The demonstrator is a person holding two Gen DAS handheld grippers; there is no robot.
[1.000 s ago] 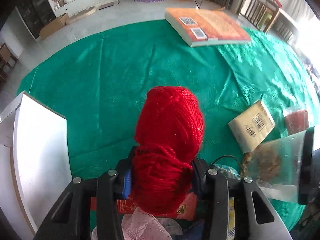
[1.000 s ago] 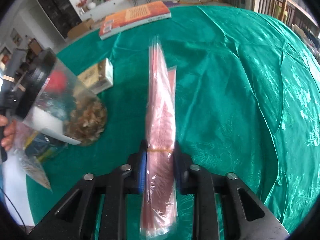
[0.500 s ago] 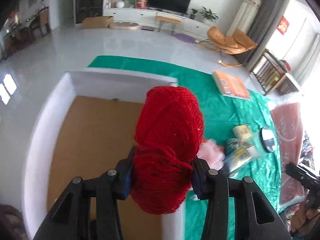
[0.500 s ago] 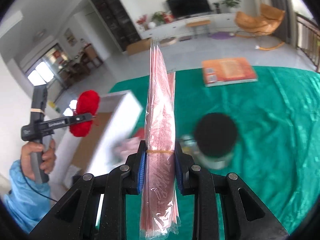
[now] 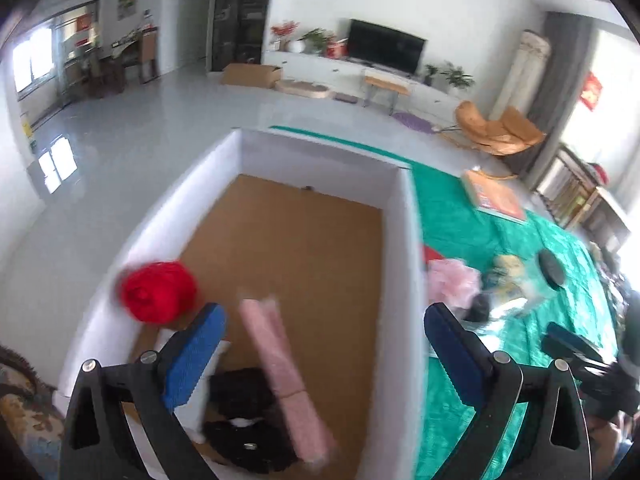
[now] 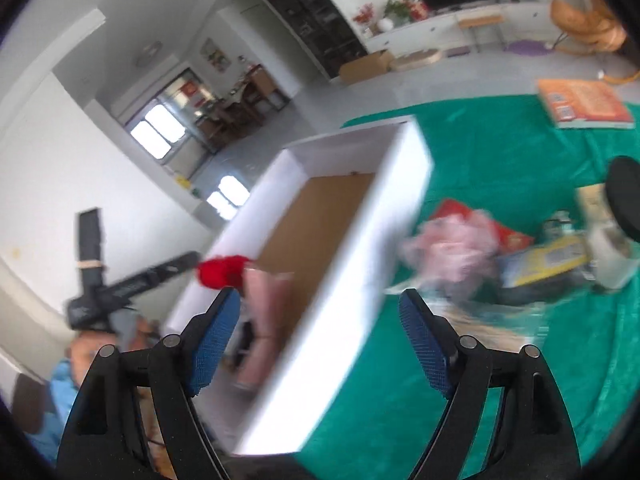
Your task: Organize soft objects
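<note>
Lying in white box (image 5: 400, 240): round red yarn (image 5: 158, 297)

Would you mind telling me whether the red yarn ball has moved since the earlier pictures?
Yes: the red yarn ball has left the left claw, whose jaws just opened, and is inside the white box.

I'm seeing the far half of the white-walled, brown-floored box (image 5: 400, 240) lying bare at frame centre; red yarn ball (image 5: 158, 297), pink packet (image 5: 280, 376) and black bundle (image 5: 244, 420) are crowding its lower-left part.
</note>
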